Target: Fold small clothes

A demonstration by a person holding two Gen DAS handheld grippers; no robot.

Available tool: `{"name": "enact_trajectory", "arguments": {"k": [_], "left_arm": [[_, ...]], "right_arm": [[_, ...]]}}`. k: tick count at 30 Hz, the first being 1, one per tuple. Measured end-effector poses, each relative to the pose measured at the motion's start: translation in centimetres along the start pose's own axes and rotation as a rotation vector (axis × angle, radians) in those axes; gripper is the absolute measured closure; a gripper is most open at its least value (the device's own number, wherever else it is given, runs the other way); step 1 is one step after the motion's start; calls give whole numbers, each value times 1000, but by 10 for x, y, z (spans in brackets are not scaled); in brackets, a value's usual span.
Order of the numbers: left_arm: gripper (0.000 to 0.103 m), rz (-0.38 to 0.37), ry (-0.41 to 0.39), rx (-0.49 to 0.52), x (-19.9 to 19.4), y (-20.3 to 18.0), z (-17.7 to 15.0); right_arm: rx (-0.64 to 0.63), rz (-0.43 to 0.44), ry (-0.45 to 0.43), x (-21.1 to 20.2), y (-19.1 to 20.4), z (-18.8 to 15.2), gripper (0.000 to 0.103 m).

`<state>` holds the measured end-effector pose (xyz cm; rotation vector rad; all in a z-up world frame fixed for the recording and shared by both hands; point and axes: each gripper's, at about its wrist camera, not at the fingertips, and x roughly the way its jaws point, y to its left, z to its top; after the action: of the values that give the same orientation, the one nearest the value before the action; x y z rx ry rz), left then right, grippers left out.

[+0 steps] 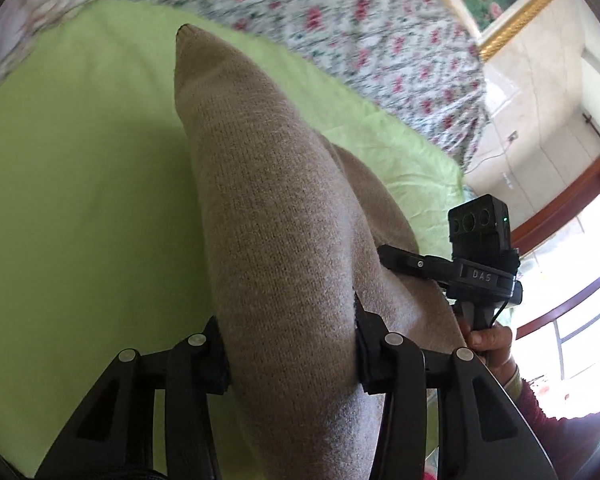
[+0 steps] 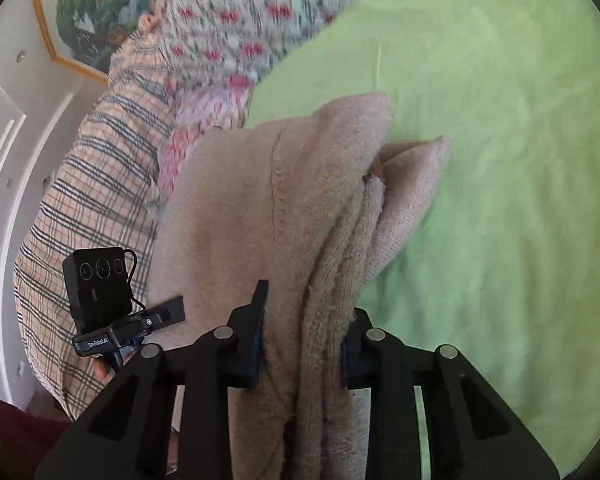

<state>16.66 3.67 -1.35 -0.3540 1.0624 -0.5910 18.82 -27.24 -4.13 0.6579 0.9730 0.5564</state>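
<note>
Both grippers clamped on beige knit garment (image 1: 268, 216) over green sheet (image 1: 80, 168).
Left gripper (image 1: 290, 354) pinches smooth fold; only right gripper (image 2: 300, 344) view shows bunched layers, plaid pillow (image 2: 100, 184).

**A bed with a green sheet**

The bed is covered with a light green sheet (image 1: 80, 168), smooth in most places and a little wrinkled near its far corner. Along its far edge lies a floral blanket (image 1: 340, 20), white with red flowers. Beside this, a checked cloth (image 2: 100, 184) in beige with dark lines
</note>
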Motion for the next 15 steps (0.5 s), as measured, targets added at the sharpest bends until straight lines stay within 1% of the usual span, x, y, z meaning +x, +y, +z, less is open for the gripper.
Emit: {"name": "enact_trajectory", "arguments": {"k": [1,2,3,4,5,6,7,8,9,11,13,15], "left_arm": [[56,14,18,-14,3,8,-6],[51,25,31,-19,6,17,-14],[47,23,20,-19,6,21,-18],[46,10,6,-22,5,22,-20],[45,-4,1,-25,3,23,-20],[42,-10,-5,-24,2,22,-18],[40,-7,-15,-25,1,24,-15],[38,1,-28,-28,-3,28,-11],[37,6,-43,-34,-6,32,-5],[36,5,-63,-45,-8,36,5],[33,24,-86,-70,-8,41,22],[32,45,-97,-92,-4,43,36]], "right_arm": [[-4,-41,8,7,-1,-5,73],[-1,-55,5,9,-3,-7,72],[8,-52,1,9,-4,-8,70],[18,-55,3,7,-7,-8,66],[15,-77,8,4,-6,-8,64],[3,-114,12,0,-4,-7,54],[-16,-170,9,-5,1,-5,46],[-33,-206,-7,-13,5,-2,39],[-41,-224,-26,-18,5,-2,38],[-48,-245,-89,-32,9,11,37],[-42,-224,-117,-34,10,25,37],[-27,-215,-125,-25,10,43,38]]}}
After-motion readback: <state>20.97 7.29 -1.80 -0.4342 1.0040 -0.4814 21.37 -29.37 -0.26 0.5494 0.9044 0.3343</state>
